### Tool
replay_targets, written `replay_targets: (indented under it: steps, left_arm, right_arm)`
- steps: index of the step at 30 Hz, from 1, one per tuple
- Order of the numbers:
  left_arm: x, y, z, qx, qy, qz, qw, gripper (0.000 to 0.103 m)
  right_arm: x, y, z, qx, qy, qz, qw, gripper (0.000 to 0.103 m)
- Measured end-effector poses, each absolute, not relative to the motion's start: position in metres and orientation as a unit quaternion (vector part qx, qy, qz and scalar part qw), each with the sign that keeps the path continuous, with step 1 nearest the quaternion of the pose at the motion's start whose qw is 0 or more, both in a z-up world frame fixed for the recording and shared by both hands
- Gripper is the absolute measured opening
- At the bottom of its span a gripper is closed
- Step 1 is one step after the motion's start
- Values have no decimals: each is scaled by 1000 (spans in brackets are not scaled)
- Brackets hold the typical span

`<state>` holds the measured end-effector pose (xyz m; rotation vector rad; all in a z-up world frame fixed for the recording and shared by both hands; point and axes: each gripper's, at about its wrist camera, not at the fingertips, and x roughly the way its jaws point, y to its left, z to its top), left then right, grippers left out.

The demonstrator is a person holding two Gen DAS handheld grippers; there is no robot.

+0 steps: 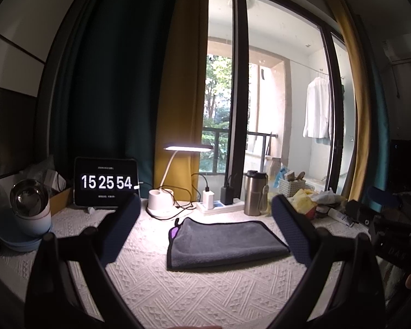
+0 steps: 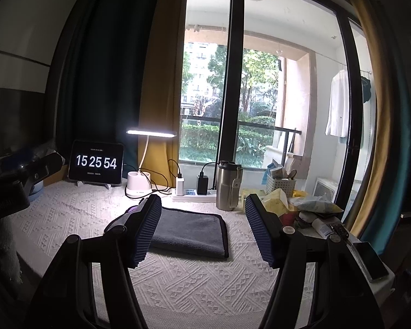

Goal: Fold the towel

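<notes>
Lying flat folded, grey towel (image 1: pixel 227 242) long axis left-right, left gripper (image 1: pixel 205 211) and right gripper (image 2: pixel 204 205) both spread, empty.

White textured table cover (image 1: pixel 178 296) under folded grey towel (image 1: pixel 224 242) (lamp (image 1: pixel 161 203), tumbler (image 1: pixel 254 194) behind)

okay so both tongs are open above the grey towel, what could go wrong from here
The steel tumbler stands just behind the grey towel; a lifted edge or swinging tongs could tip it. Charger cables trail near the towel's back edge and might snag. The textured table cover could get pinched along with the towel.
</notes>
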<state>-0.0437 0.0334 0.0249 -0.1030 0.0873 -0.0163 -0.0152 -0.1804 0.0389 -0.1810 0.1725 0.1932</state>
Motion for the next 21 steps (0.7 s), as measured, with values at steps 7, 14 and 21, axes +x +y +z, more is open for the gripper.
replay_targets:
  steps: [7, 14, 21]
  left_arm:
    - [-43, 33, 26, -52, 43, -7, 998, 97]
    - [-43, 33, 25, -52, 44, -7, 998, 97]
    - [-43, 34, 25, -53, 45, -8, 998, 97]
  right_arm:
    - [-14, -179, 39, -90, 86, 97, 987, 67]
    - [-14, -180, 39, -90, 87, 97, 987, 67]
    - [-14, -179, 38, -89, 88, 97, 987, 67]
